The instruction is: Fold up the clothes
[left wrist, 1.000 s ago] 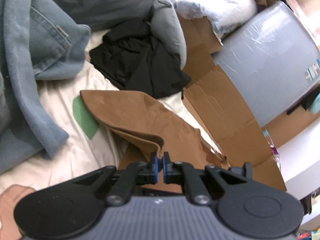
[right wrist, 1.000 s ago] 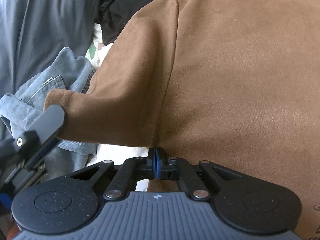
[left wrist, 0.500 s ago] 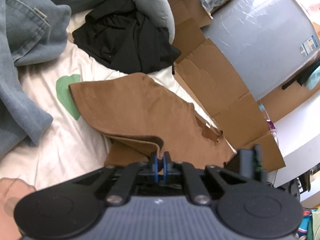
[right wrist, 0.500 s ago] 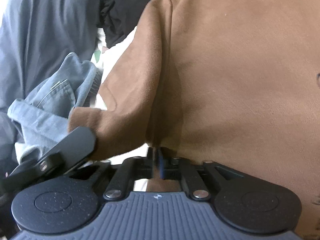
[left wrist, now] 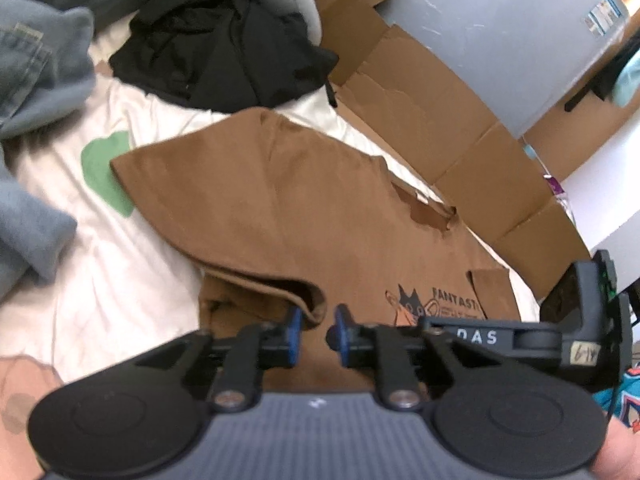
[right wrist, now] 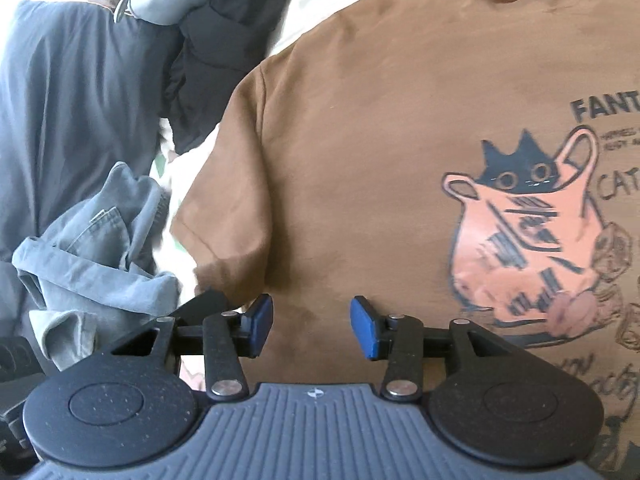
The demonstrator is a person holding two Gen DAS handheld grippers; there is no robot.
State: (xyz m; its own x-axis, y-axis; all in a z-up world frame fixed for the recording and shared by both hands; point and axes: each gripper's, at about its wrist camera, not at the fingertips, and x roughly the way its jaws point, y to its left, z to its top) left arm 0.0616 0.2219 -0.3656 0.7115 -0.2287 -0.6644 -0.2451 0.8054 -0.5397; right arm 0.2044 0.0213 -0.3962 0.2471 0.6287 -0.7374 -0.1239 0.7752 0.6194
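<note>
White bedding (left wrist: 120, 264) carries a brown T-shirt (left wrist: 280, 208); left gripper (left wrist: 314, 326) and right gripper (right wrist: 311, 322) are opening, empty. Sleeve at nine o'clock may spring unfolded.

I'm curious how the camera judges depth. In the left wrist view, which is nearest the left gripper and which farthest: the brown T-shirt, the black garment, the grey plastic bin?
1. brown T-shirt, its folded edge between the opening left gripper jaws.
2. black garment, beyond, upper left.
3. grey plastic bin, farthest, upper right.
</note>
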